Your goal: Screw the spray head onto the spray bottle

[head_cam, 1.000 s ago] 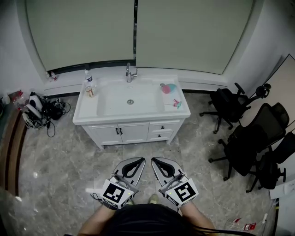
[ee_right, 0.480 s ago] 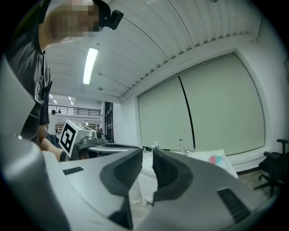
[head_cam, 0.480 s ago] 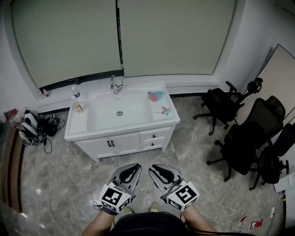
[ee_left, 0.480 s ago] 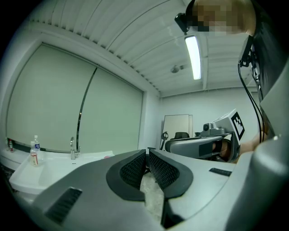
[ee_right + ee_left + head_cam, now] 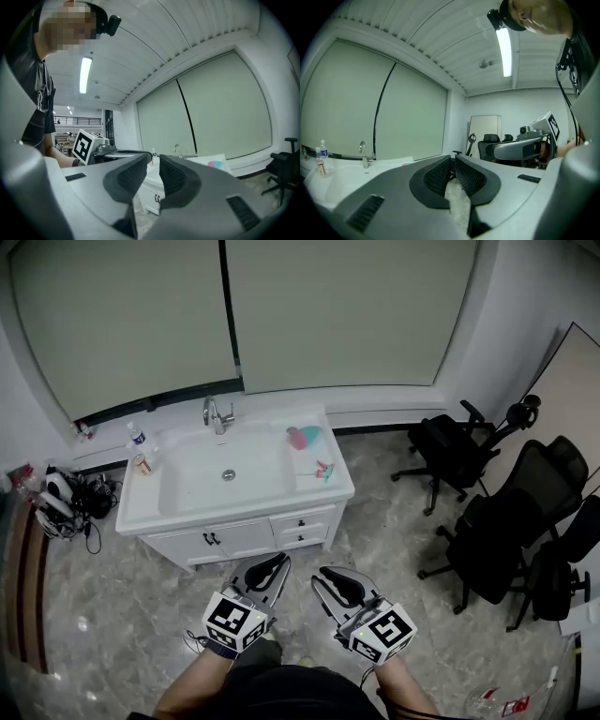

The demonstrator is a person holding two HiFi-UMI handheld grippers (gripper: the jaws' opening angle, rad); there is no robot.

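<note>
Grippers carried forward toward sink worktop (well apart): left gripper closed, empty; right gripper just been opening, nothing between jaws.

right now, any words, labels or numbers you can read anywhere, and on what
No text can be read in any view.
Water bottle: blue label, too small to read.
Small bottle beside it: label too small to read.
Marker cubes: black-and-white square patterns, no letters or numbers.

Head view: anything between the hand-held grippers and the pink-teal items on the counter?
Nothing visible: only floor lies between the left hand-held gripper, the right hand-held gripper and the vanity; the pink-teal items sit in the open.
</note>
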